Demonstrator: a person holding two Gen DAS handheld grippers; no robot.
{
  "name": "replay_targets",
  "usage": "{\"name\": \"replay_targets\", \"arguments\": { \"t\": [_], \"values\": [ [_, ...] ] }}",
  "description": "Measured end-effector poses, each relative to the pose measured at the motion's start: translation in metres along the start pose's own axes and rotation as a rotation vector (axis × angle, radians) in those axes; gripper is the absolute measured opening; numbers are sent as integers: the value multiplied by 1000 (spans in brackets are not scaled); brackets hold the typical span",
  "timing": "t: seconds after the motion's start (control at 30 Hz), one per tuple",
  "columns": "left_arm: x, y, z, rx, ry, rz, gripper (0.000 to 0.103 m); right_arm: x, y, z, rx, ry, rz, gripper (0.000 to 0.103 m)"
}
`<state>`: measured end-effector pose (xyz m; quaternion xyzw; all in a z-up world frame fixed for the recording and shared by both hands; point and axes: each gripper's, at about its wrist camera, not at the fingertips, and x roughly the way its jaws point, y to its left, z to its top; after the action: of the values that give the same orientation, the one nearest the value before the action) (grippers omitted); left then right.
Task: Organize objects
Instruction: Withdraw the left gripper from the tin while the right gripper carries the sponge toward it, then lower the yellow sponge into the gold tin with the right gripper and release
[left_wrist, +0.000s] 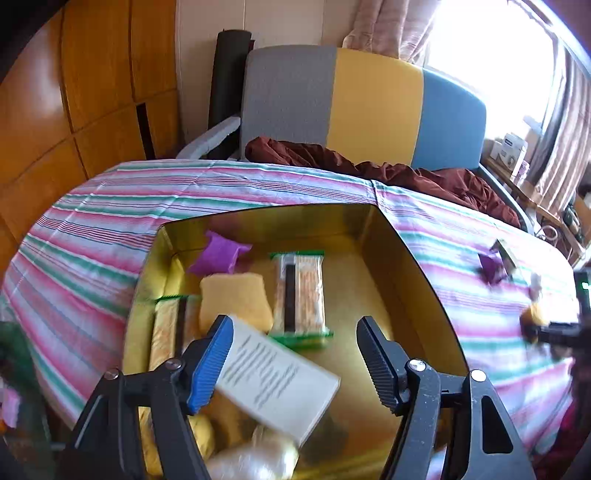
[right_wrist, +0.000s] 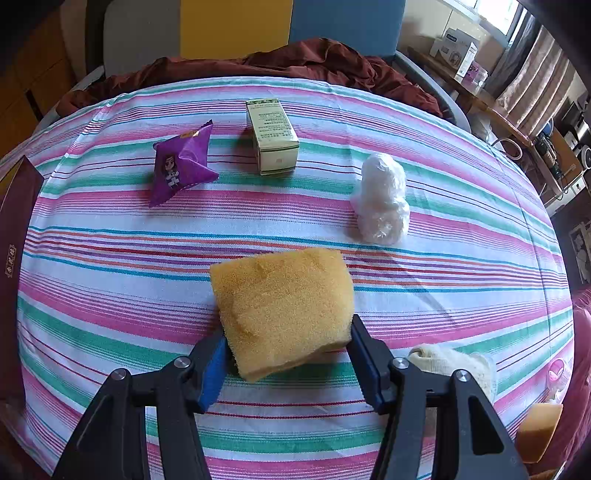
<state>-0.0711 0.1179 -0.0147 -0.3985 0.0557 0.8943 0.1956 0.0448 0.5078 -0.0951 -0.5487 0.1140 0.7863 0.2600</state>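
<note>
Right gripper (right_wrist: 288, 363): clamped on yellow sponge (right_wrist: 282, 310), above striped cloth (right_wrist: 110, 266).
Left gripper (left_wrist: 295, 354): jaws apart, white box (left_wrist: 280, 380) loose between them.
Destination: gold tin (left_wrist: 406, 266), far left of sponge.

Left wrist view: your box (left_wrist: 402, 258) is cut by the bottom edge, near wall unseen. The white carton (left_wrist: 280, 384) in it is motion-blurred; its print cannot be read, and its left end sits behind the blue finger pad (left_wrist: 210, 365). Under it, a pale wrapped lump (left_wrist: 255, 461) and yellow pieces are smeared, kind unclear. At the right edge, a purple packet (left_wrist: 491, 266) and a dark shape are too blurred to make out.

Right wrist view: the sponge (right_wrist: 284, 306) hides its near corners behind the fingers (right_wrist: 364, 354). A second sponge (right_wrist: 539, 428) and a cream cloth (right_wrist: 454, 362) are partly covered. Print on the small carton (right_wrist: 273, 136) is too small to read.
</note>
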Motion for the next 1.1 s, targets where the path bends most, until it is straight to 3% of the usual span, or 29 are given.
{"name": "replay_targets", "arguments": {
  "t": [0.2,0.53,0.87,1.1],
  "values": [
    [-28,-2,-18,55,-60,40,81,-3,3,-2,3,-5,4,60],
    [-51,10,-32,73,-114,55,98,-35,46,-14,-37,-53,147,59],
    [-60,30,-40,21,-116,58,99,-109,152,9,-204,-200,324,59],
    [-63,49,-47,-15,-105,59,100,-116,243,21,-324,-191,426,60]
  ]
}}
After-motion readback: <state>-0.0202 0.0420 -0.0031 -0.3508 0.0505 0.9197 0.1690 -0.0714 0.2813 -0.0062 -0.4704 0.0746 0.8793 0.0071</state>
